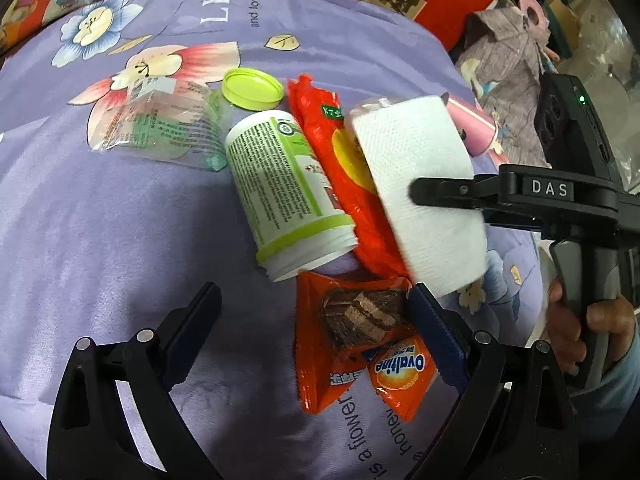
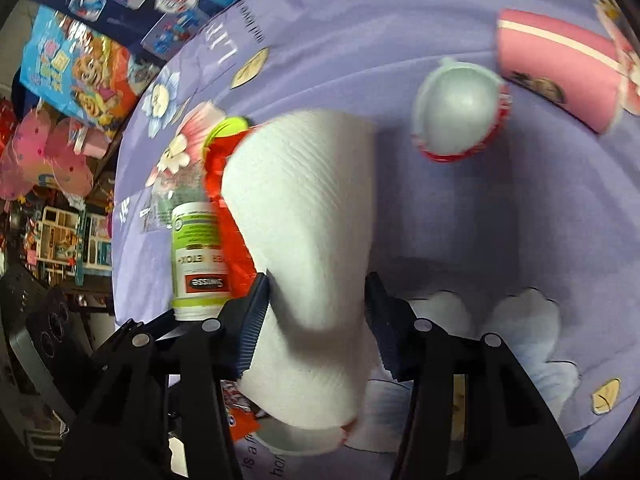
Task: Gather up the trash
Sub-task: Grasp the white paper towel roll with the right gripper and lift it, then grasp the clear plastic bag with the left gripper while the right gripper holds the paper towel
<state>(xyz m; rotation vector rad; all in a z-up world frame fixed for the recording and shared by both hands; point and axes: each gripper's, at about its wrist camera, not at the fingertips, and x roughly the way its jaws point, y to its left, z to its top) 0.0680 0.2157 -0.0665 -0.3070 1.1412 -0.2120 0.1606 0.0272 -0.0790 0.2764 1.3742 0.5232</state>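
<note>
right gripper (image 2: pixel 316 312) | clamps soft embossed paper roll (image 2: pixel 304 208)

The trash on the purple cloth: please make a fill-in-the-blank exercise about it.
1. The right tongs close around the white ____.
2. The bottle lies on its side; its ____ cap lies apart.
3. The left tongs stand ____ over the Ovaltine wrapper.

Missing words: paper roll; green; open
</note>
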